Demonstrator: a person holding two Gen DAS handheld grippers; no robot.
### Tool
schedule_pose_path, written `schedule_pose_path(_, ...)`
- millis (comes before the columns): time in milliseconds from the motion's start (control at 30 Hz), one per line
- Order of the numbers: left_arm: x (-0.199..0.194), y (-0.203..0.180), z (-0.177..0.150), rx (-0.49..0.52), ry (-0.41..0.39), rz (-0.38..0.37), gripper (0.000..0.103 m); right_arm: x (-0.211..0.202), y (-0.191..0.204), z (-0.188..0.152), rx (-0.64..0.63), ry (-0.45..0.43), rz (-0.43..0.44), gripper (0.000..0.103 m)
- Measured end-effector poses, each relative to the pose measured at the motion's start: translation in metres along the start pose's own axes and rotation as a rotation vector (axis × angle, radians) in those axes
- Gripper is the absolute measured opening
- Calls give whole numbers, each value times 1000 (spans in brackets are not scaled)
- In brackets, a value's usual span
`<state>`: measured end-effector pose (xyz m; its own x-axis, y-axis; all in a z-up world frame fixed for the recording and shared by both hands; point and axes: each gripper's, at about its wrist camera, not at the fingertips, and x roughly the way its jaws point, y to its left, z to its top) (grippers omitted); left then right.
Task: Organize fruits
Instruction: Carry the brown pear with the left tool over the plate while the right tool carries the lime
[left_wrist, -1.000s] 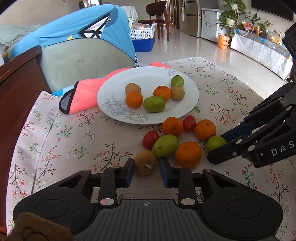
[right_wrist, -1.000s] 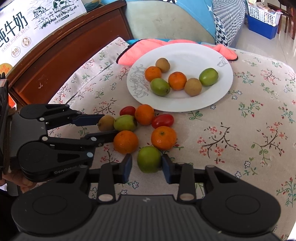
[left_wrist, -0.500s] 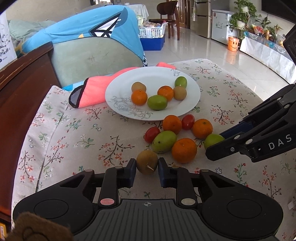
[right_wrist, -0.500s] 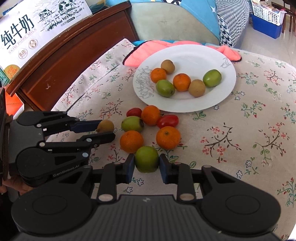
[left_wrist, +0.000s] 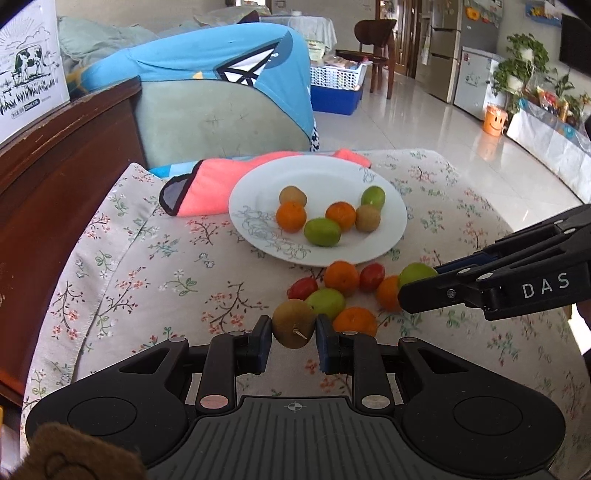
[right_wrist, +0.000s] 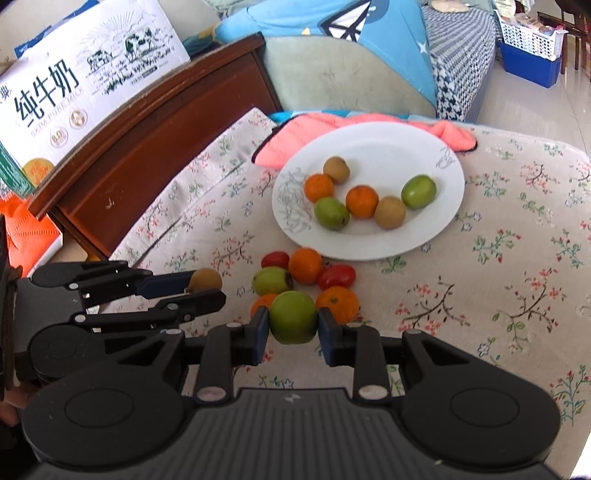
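Note:
My left gripper (left_wrist: 293, 338) is shut on a brown kiwi-like fruit (left_wrist: 293, 328) and holds it above the floral tablecloth. My right gripper (right_wrist: 291, 326) is shut on a green fruit (right_wrist: 293, 316), also lifted. Each gripper shows in the other view, the right gripper (left_wrist: 417, 286) and the left gripper (right_wrist: 207, 286). A white plate (left_wrist: 384, 243) holds several fruits: oranges, green ones and brown ones. A loose cluster of oranges, red tomatoes and a green fruit (left_wrist: 327, 301) lies on the cloth just in front of the plate.
A pink cloth (left_wrist: 207, 184) lies behind the plate at the table's far edge. A dark wooden headboard (left_wrist: 55, 158) borders the left side, with a milk carton box (right_wrist: 74, 81) on it. A cushioned seat (left_wrist: 221, 110) stands beyond the table.
Both grippers have closed on their fruits and lifted them off the cloth, pulling up and back from the cluster.

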<state>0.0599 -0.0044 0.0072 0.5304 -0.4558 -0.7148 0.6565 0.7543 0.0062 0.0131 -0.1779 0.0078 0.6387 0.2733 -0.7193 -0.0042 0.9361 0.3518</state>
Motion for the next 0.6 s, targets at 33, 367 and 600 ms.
schedule_pose_path(33,0,-1,3,-8,-3,2,23,-3,-1,2,3,-10,-2,29)
schedule_pose_path(367,-1,-8,33,-25,-45,-8,23,-23,-17,30,37,-105,-41,29)
schedule_pose_path(600,5,-9,55,-32,-74,-5,23,-28,-29,45,56,-149,-51,29)
